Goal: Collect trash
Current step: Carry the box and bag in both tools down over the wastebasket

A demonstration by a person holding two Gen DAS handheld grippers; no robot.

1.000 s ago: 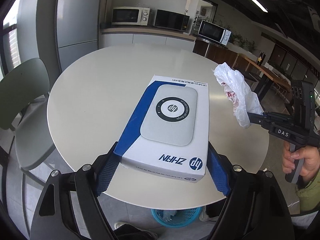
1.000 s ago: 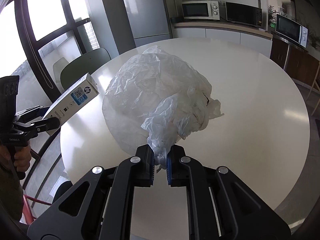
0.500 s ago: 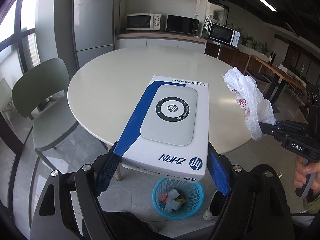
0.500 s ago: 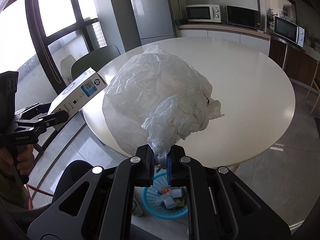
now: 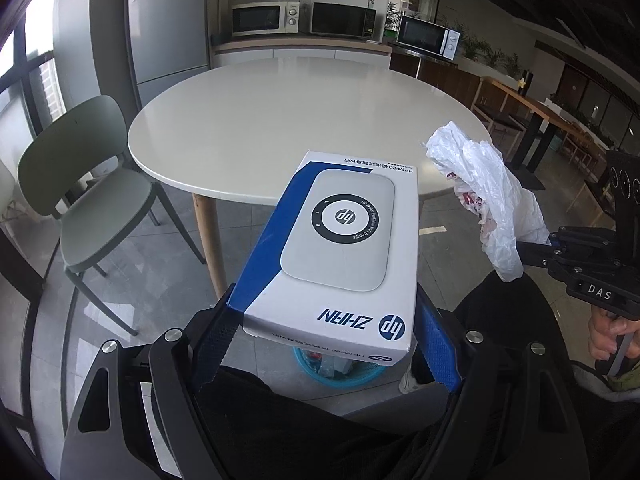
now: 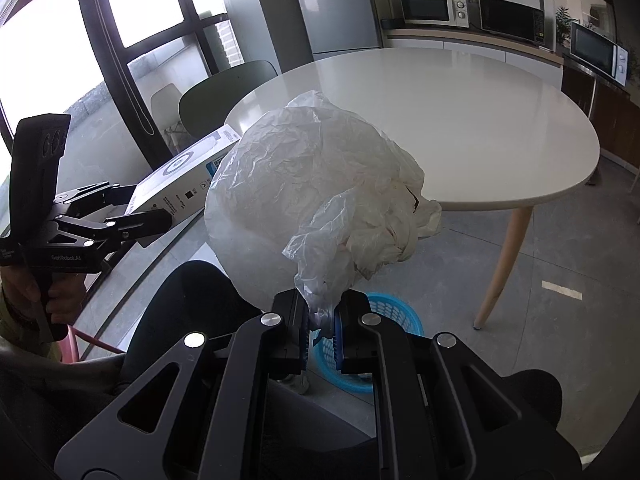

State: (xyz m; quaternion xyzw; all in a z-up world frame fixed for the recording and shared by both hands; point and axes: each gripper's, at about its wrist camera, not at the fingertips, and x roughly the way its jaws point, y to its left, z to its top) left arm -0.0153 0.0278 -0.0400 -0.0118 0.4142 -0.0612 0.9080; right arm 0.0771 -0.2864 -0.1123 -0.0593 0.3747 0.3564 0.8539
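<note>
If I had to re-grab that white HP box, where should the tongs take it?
Across its two long narrow sides near the closest end, coming from that end, as the left tongs hold the HP box now. It is a flat rectangular carton: the broad printed face is too wide, while the parallel side walls give the blue pads flat contact. Gripping nearer its middle would likely balance it better.

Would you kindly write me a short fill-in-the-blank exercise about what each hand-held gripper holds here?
1. The left hand-held gripper clamps a white and blue ____.
2. The right hand-held gripper pinches a crumpled plastic ____.
3. The basket on the floor is coloured ____.
4. The chair beside the round table is coloured ____.

Missing words: box; bag; blue; green
</note>
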